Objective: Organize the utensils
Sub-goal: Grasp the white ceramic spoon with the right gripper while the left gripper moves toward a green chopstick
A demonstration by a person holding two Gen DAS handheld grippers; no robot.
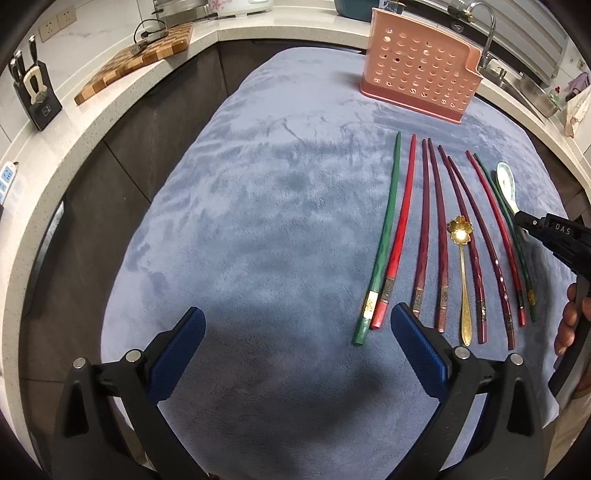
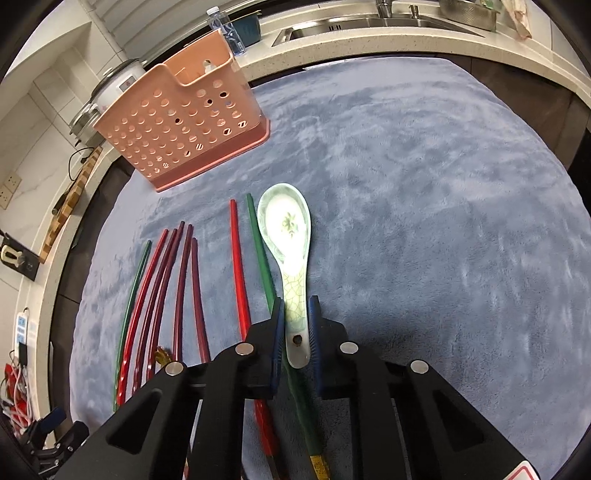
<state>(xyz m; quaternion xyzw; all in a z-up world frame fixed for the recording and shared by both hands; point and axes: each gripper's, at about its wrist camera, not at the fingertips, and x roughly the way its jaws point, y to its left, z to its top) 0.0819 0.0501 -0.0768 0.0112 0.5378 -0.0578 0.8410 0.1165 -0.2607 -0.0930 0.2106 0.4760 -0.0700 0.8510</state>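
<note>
A pink perforated utensil holder (image 1: 419, 64) stands at the far side of a blue-grey cloth (image 1: 258, 203); it also shows in the right wrist view (image 2: 181, 129). Several red, green and maroon chopsticks (image 1: 428, 229) lie in a row, with a gold flower spoon (image 1: 461, 266) among them. My right gripper (image 2: 295, 317) is shut on the handle of a pale green ceramic spoon (image 2: 286, 236), beside a green chopstick (image 2: 260, 254) and a red one (image 2: 238, 273). My left gripper (image 1: 295, 328) is open and empty above the cloth, left of the chopstick ends.
A wooden cutting board (image 1: 136, 55) and a knife block (image 1: 35, 92) sit on the counter at left. A sink with tap (image 1: 491, 33) is behind the holder. A rice cooker (image 2: 110, 92) stands behind the holder in the right wrist view.
</note>
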